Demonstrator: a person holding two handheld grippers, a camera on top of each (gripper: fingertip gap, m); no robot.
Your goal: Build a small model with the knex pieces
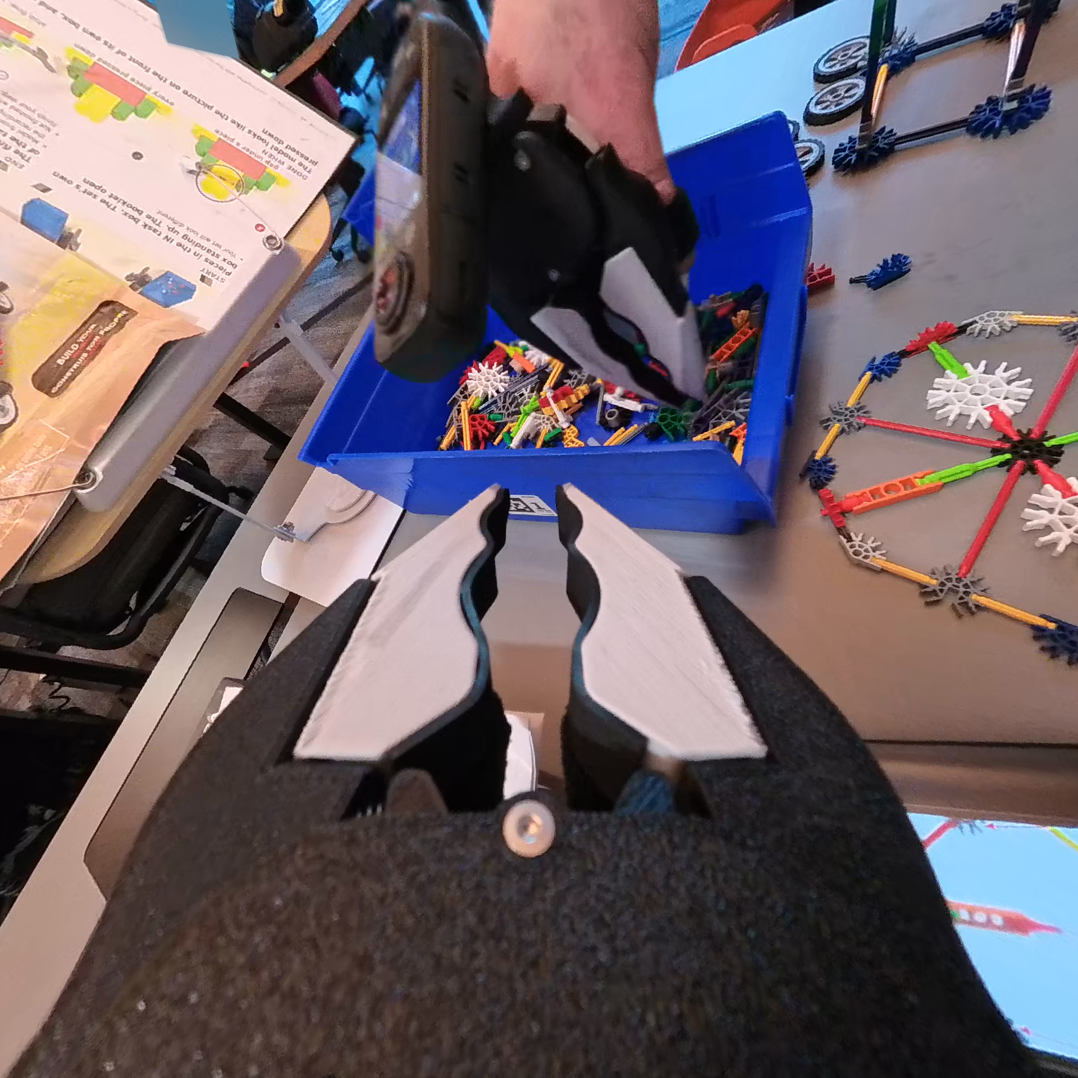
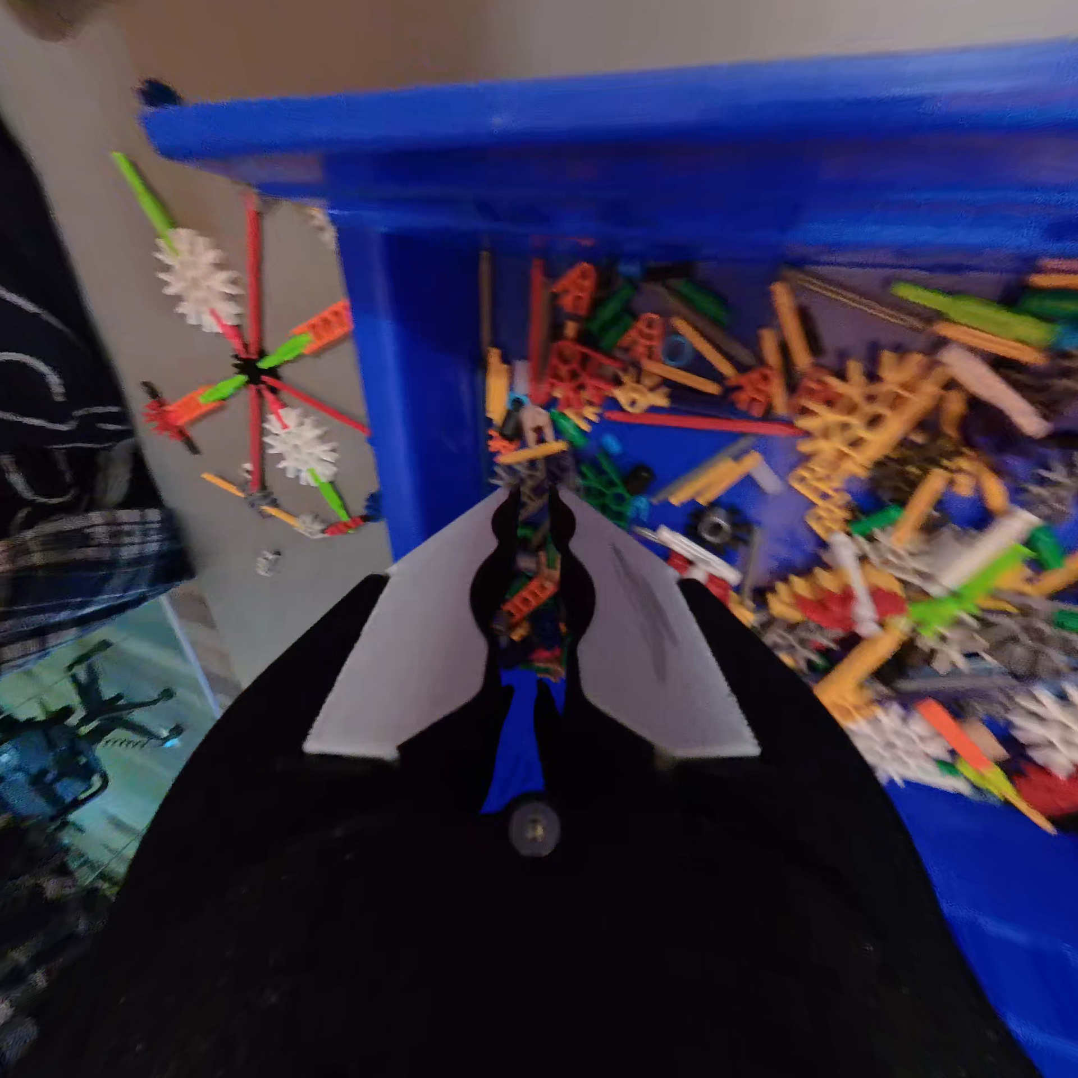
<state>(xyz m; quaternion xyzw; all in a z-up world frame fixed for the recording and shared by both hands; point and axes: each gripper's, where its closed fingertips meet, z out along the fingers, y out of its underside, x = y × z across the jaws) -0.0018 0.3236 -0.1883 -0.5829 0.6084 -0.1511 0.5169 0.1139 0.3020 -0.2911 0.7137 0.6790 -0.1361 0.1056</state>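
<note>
**Right wrist view: gripper lowered into the blue bin**

Right wrist view is filled by a blue bin (image 2: 583,134) holding a heap of small construction pieces (image 2: 846,466): yellow, orange, red, green and white rods and connectors. The right gripper (image 2: 534,496) is reached down inside the bin, at its left inner wall. Its fingers are drawn almost together, with only a narrow slit between the tips. Small pieces are seen through the slit, but it cannot be told if any piece is gripped, because the picture is blurred.

In the left wrist view, the left gripper (image 1: 529,493) is held over the grey counter (image 1: 875,641), just before the front wall of the bin (image 1: 583,484). A small gap is kept between its fingers and nothing is held. A flat wheel model (image 1: 991,461) of rods and snowflake connectors is laid on the counter beside the bin. A printed instruction sheet (image 1: 146,146) is seen on the other side of the bin.
</note>
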